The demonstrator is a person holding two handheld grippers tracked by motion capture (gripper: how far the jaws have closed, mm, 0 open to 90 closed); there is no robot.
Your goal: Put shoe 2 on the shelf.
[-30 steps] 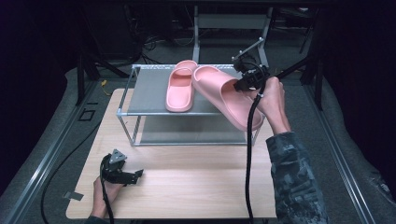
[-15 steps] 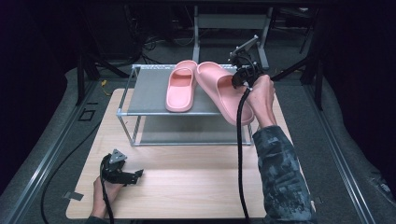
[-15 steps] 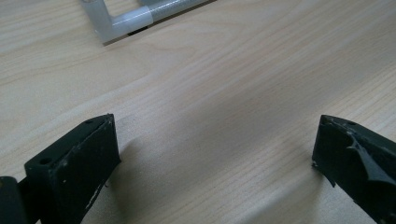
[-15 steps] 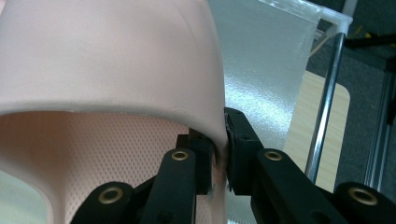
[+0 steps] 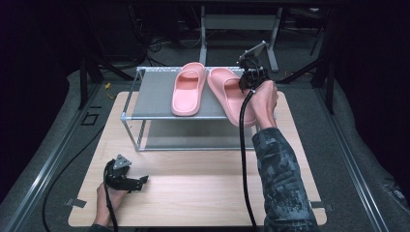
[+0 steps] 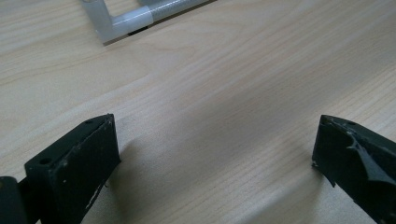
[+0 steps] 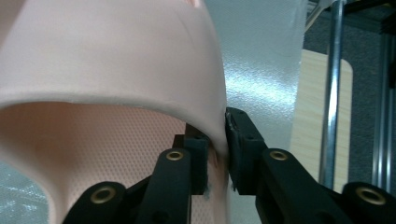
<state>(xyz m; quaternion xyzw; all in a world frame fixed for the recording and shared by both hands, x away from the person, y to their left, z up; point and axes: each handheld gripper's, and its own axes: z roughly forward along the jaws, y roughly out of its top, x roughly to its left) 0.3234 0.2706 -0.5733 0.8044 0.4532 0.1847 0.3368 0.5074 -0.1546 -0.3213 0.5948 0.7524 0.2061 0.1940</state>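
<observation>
You've got the right pink slipper (image 5: 231,94) by its strap edge, heel hanging off the shelf front; its mate, the left slipper (image 5: 187,89), lies flat on the shelf top, just beside

Right gripper (image 5: 247,77) at the right pink slipper (image 5: 227,94) on the shelf rack (image 5: 150,104), beside its mate (image 5: 187,89).

- The right slipper (image 5: 231,96) is running past the top and left edges in the right gripper view.
- The hand (image 5: 263,104) is hiding its heel on the shelf (image 5: 154,99).
</observation>
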